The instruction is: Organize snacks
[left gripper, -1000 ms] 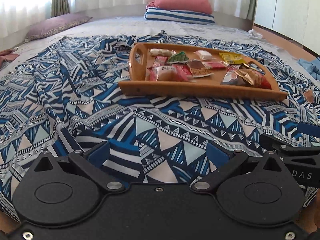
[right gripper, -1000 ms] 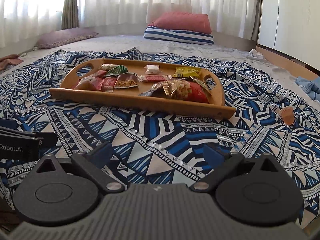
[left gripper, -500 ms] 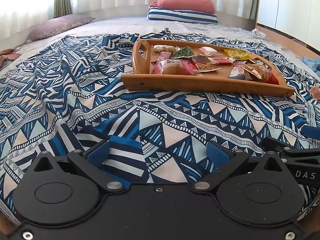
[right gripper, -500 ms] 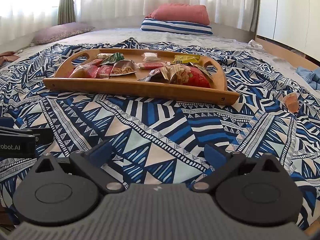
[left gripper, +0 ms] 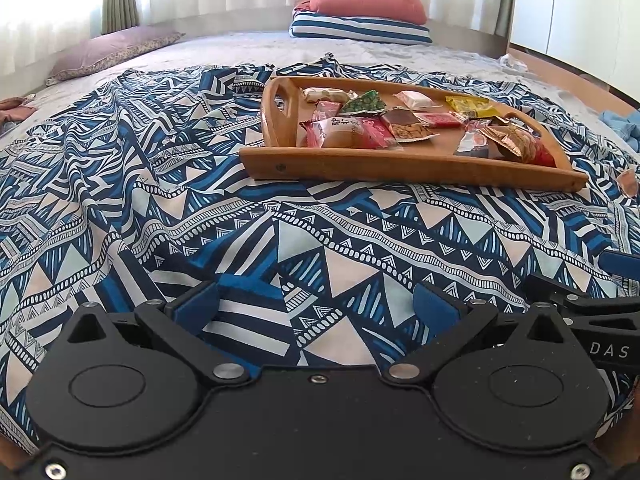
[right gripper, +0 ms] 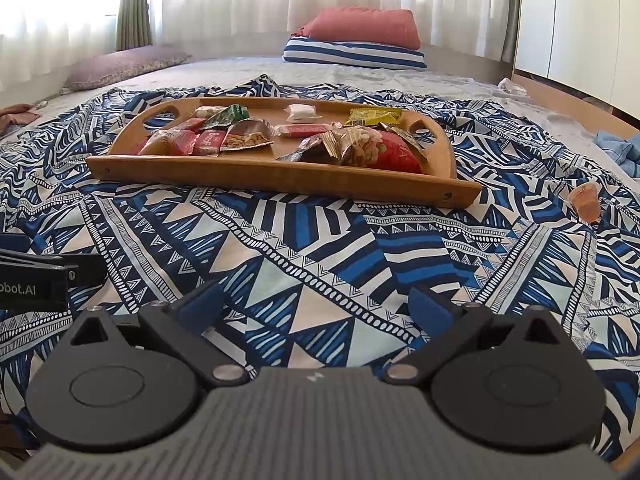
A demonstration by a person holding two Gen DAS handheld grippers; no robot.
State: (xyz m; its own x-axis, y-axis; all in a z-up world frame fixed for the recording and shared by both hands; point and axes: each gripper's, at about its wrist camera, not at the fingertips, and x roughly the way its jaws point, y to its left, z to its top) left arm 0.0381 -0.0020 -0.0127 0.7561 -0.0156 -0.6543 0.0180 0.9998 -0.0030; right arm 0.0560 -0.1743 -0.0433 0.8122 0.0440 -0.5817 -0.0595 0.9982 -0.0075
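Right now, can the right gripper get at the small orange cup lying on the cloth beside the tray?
Probably yes. The right gripper is open and empty, the orange cup lies alone right of the tray, with only bare patterned cloth between.

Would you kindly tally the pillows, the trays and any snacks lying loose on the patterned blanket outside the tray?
Pillows: 3, namely the purple pillow, the striped pillow and the red pillow
Trays: 1, the wooden tray
Loose snacks: 1, the orange packet
Total: 5
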